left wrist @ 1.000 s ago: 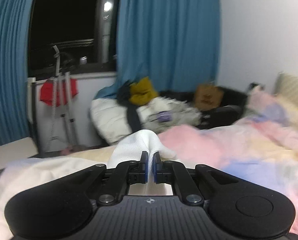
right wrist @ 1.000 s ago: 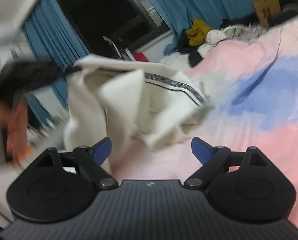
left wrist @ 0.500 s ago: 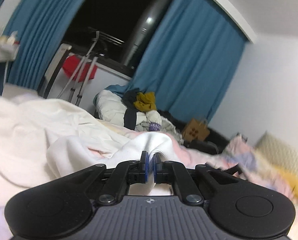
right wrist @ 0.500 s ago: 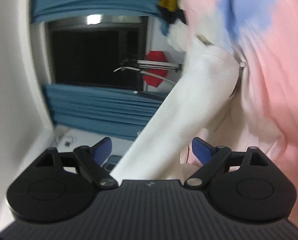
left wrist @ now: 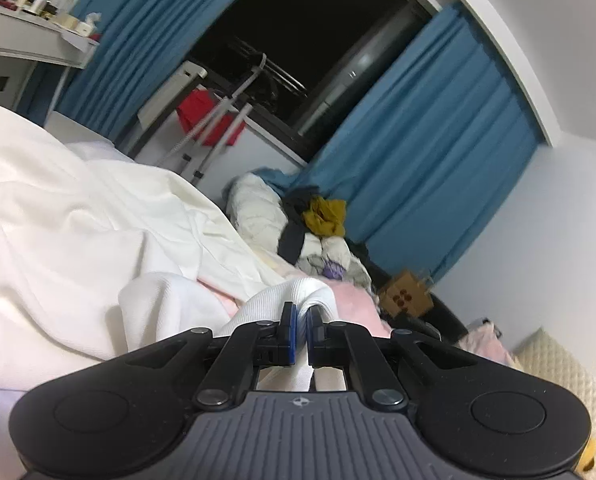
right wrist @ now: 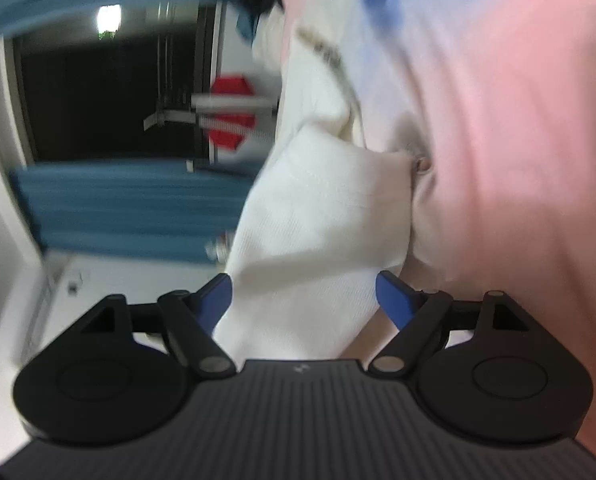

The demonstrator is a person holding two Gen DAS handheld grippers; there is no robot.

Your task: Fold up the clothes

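While the left-wrist view tilts, a shelf (left wrist: 30,40) with small bottles sits at its upper left, and the white garment (left wrist: 70,240) spreads in loose folds over the left half of the frame. Toward the centre, a red cloth (left wrist: 208,120) hangs on a drying rack before the dark window (left wrist: 309,40). At bottom centre the left gripper (left wrist: 301,330) is clamped on a ribbed fold of the white garment — jaws nearly together with cloth between them. Right of it lie a clothes pile (left wrist: 317,236), blue curtains (left wrist: 417,160) and a cardboard bag (left wrist: 407,294).

The right-wrist view is blurred. The white garment (right wrist: 317,220) runs down its centre, between the blue fingertips (right wrist: 218,292) of the right gripper (right wrist: 303,296) — jaws wide apart, nothing gripped. A pink bedspread (right wrist: 517,140) fills the right side.
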